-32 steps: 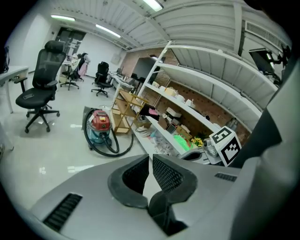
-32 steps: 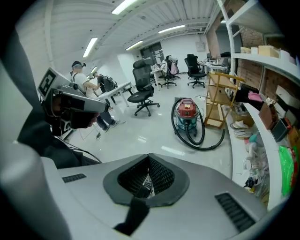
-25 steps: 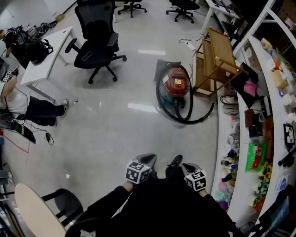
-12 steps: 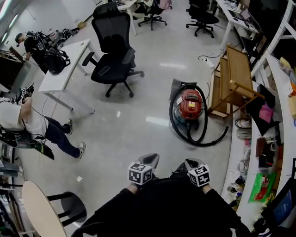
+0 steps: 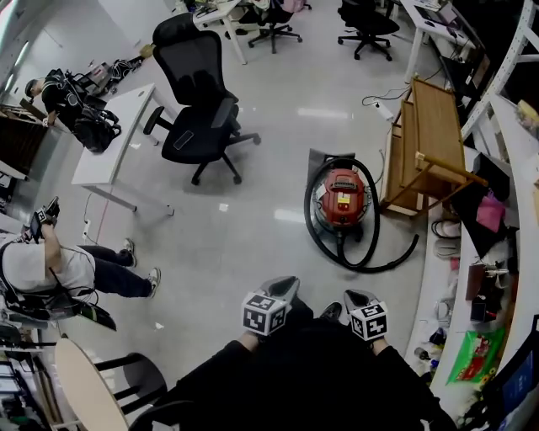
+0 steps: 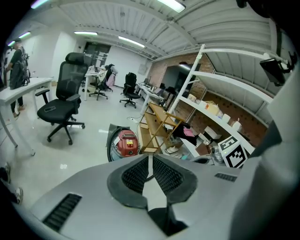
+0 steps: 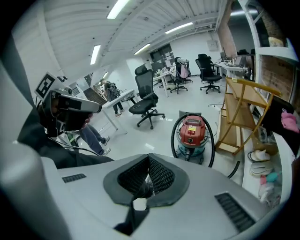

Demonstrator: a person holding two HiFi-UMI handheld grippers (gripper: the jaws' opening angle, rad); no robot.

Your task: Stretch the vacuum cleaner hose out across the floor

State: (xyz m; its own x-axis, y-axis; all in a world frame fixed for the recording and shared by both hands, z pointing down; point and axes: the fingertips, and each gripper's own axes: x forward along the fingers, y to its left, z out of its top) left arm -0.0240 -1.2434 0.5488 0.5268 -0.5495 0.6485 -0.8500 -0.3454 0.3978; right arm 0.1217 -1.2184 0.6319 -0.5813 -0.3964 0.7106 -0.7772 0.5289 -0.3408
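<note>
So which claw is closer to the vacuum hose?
Right. The right claw hovers in line with the vacuum cleaner hose; the left claw sits off to its left, farther away.

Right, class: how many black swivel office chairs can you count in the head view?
3: the nearest chair beside the white desk; a far chair top centre; another far chair top right. More may be hidden beyond the frame.

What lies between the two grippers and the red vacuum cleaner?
Head view: bare floor, then the black hose looped round the red vacuum cleaner. The left gripper and right gripper hang short of it, shut and empty.
</note>
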